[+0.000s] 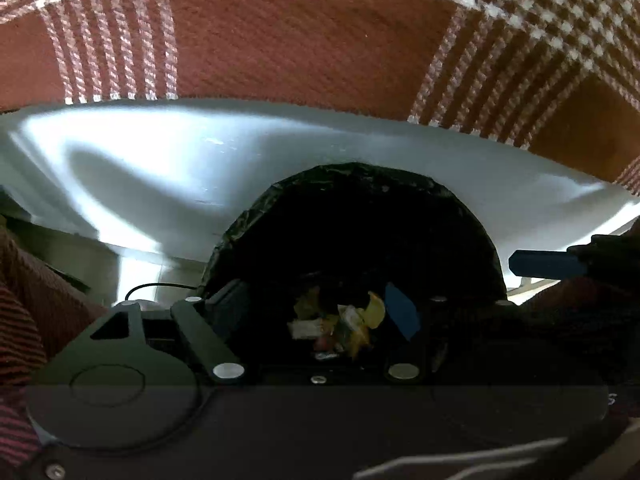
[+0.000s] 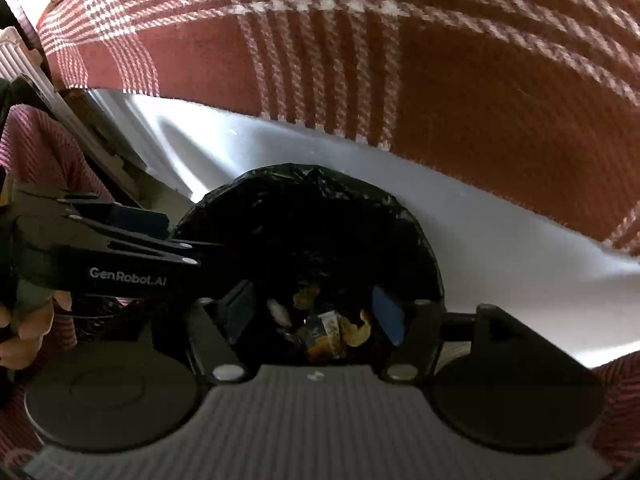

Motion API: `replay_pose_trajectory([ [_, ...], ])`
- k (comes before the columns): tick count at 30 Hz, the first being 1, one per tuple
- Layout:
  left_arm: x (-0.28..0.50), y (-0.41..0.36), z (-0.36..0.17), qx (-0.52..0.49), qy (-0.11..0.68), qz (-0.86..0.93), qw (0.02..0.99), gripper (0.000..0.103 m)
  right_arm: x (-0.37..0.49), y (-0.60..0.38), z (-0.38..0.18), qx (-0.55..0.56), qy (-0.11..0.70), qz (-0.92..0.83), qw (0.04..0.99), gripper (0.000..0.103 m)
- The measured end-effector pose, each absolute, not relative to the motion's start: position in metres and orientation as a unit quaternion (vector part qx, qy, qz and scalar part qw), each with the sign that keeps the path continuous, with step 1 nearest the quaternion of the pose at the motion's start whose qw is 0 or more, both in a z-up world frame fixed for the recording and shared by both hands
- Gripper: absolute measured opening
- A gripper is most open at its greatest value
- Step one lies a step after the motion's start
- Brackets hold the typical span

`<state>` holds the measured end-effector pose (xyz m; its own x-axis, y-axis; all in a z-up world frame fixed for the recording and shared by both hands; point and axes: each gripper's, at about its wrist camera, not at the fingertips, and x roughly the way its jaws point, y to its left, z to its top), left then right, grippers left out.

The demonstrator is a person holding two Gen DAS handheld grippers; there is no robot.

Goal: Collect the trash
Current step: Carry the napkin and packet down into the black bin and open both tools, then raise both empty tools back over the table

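Both tools gape wide, blue pads, nothing gripped: left tool (image 1: pixel 320 312), right tool (image 2: pixel 316 316) | crumpled trash (image 2: pixel 324 330) at 6 o'clock inside round black-lined bin (image 2: pixel 320 200) | woven plaid rug (image 2: pixel 480 120) at 12

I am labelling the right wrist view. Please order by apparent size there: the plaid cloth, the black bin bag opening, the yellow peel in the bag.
1. plaid cloth
2. black bin bag opening
3. yellow peel

The peel lies deeper in the bag, so its true size is unsure.
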<state>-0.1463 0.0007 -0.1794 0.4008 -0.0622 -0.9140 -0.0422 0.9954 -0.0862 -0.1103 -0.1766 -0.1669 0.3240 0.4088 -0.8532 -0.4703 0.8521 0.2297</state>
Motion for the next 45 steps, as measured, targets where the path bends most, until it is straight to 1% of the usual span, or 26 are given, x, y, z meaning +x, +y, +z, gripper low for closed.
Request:
replay_pose_trajectory([
  [3,-0.147,0.0,-0.176,-0.047,0.546,-0.005,0.836,0.08,-0.111,-0.176,-0.165,-0.031,0.513,0.27,0.815,0.078],
  [13,-0.151,0.001,-0.16,-0.037,0.531,-0.006,0.846,0.082,-0.115,-0.177,-0.155,-0.035,0.5,0.271,0.822,0.079],
  [20,-0.159,0.004,-0.131,-0.029,0.503,-0.019,0.863,0.082,-0.12,-0.176,-0.137,-0.058,0.495,0.251,0.83,0.079],
  [24,-0.166,0.005,-0.107,-0.022,0.476,-0.026,0.879,0.084,-0.127,-0.174,-0.115,-0.082,0.481,0.24,0.839,0.079],
  [35,-0.176,0.011,-0.041,-0.026,0.397,-0.051,0.916,0.086,-0.126,-0.187,-0.051,-0.051,0.447,0.231,0.863,0.08],
  [42,-0.16,0.008,-0.011,-0.024,0.352,-0.068,0.933,0.087,-0.125,-0.192,-0.016,-0.043,0.409,0.248,0.877,0.08],
  [45,-0.149,0.006,0.003,-0.014,0.325,-0.075,0.942,0.088,-0.12,-0.193,0.0,-0.017,0.389,0.268,0.881,0.083],
])
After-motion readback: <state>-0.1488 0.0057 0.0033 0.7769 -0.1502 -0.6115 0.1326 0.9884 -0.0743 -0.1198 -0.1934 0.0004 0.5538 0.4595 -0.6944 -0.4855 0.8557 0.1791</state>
